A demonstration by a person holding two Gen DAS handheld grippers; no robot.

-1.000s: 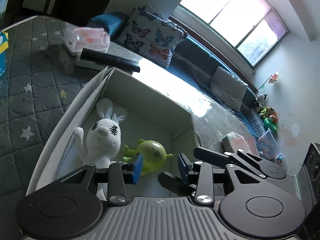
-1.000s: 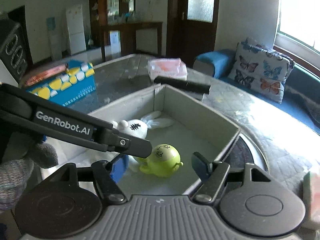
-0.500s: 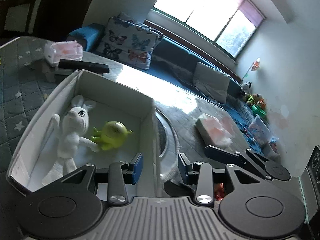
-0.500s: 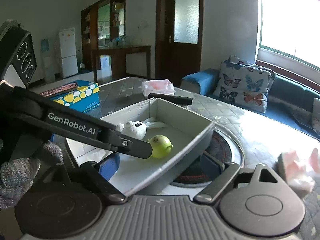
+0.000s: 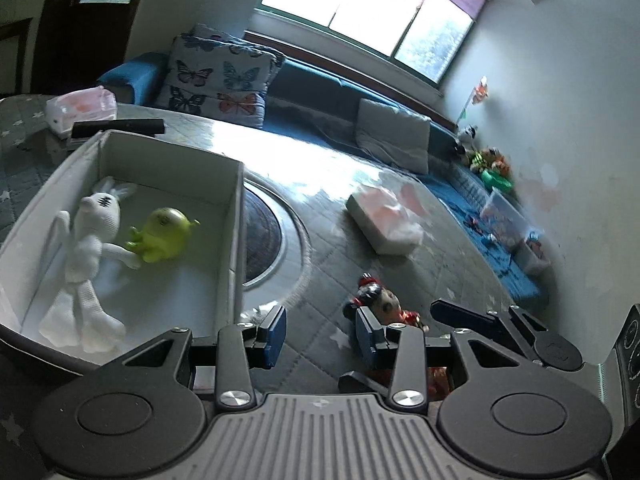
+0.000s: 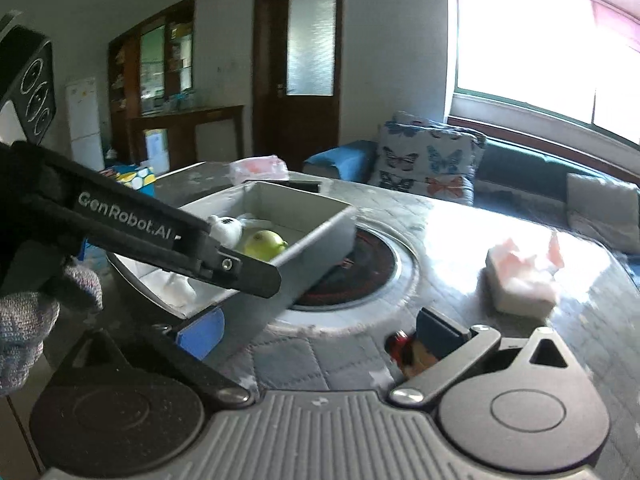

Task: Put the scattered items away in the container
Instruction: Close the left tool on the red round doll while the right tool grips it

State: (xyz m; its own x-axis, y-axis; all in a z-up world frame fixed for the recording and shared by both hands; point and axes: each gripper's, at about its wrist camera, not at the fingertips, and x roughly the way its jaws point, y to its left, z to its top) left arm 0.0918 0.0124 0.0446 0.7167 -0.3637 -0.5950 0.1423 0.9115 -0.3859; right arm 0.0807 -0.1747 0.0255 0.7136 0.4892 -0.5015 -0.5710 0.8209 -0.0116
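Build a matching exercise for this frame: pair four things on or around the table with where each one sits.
Things:
1. white rabbit doll
2. small red figurine
3. black bar
4. butterfly cushion

Places:
A. on the blue sofa
B. inside the grey box, beside the green toy
C. on the quilted cloth, outside the box, near the left tool
D. just beyond the box's far wall

Pairs: 1-B, 2-C, 3-D, 4-A

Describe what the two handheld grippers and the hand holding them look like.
Both the left gripper and the right gripper are matte black, with ribbed grey bodies, round pivot discs, silver screws and blue pads. One black arm reads GenRobot.AI in white. The hand wears a grey knit glove.
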